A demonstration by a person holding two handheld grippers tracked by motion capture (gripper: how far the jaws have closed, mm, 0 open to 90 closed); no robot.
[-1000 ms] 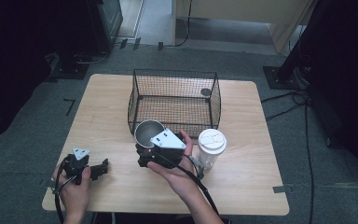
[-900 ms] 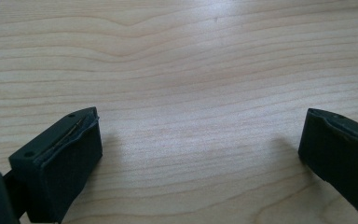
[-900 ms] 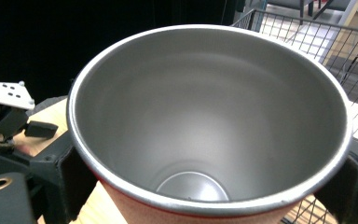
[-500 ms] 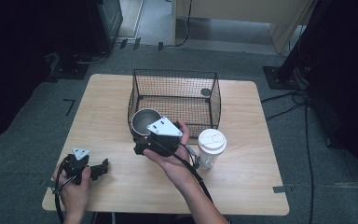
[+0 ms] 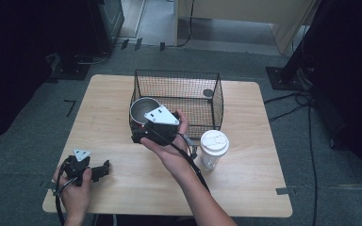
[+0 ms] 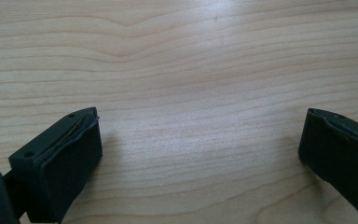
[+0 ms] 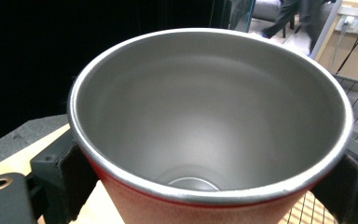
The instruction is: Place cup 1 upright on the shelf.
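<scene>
The right gripper [image 7: 209,186] clamps the red steel cup [image 7: 209,121] just below its rim, at the basket's [image 5: 176,75] near-left corner; the cup looks rigid, probably slick, while the left gripper [image 6: 200,154] rests wide open.

The wire basket [image 5: 179,82] stands on the far centre of the wooden table [image 5: 108,108]. A small dark round object [image 5: 208,92] lies inside the basket at its far right corner. A clear cup with a white lid [image 5: 214,149] stands upright near the basket's front right corner, apart from it.
</scene>
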